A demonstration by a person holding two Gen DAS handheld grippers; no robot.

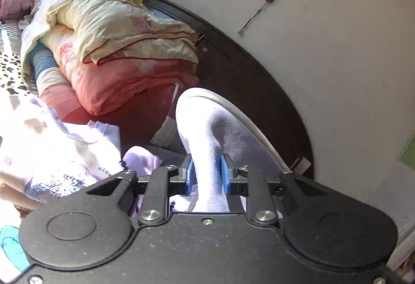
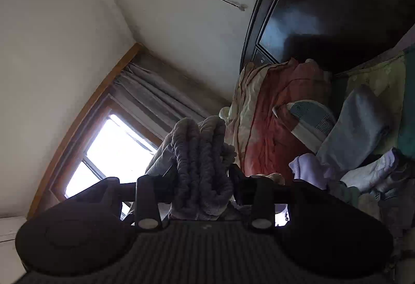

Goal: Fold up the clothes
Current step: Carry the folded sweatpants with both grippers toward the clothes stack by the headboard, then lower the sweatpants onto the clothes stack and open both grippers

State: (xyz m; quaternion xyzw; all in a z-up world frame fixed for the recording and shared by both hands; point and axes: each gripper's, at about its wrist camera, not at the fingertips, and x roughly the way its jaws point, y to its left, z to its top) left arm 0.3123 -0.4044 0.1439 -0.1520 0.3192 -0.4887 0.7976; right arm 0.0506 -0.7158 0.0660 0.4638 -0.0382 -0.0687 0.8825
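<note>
Dark curved wooden headboard (image 1: pixel 241 71) runs behind a big heap of cream and pink quilted bedding (image 1: pixel 124 50) on the bed. Left claw (image 1: pixel 207 175) is clamped on a pale lilac cotton garment (image 1: pixel 207 128), held up above the bed. Right claw (image 2: pixel 201 180) is squeezed onto a bunched grey ribbed knit (image 2: pixel 202 154), lifted toward the bright window (image 2: pixel 114 151).
</note>
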